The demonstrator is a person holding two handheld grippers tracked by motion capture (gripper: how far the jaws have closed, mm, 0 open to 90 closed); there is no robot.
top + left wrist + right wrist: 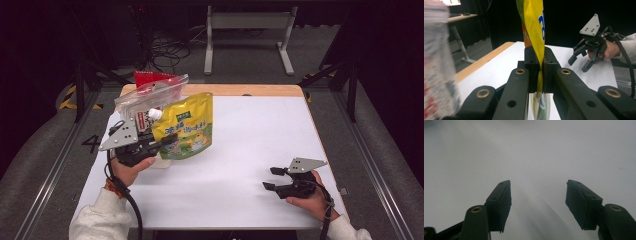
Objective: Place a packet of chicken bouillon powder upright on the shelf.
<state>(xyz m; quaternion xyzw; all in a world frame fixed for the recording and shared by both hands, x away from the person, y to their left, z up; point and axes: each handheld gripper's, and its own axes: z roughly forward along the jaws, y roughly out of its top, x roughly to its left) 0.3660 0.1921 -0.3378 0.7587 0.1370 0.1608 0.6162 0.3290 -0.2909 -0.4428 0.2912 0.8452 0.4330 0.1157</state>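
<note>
White tabletop, wooden strip along far edge. Yellow pouch held above the left side, upright, its edge pinched in the left claw. Clear zip bag with red print just behind it, far left. Right claw near right, jaws apart, empty, low over the tabletop.

Bare table right of pouch
</note>
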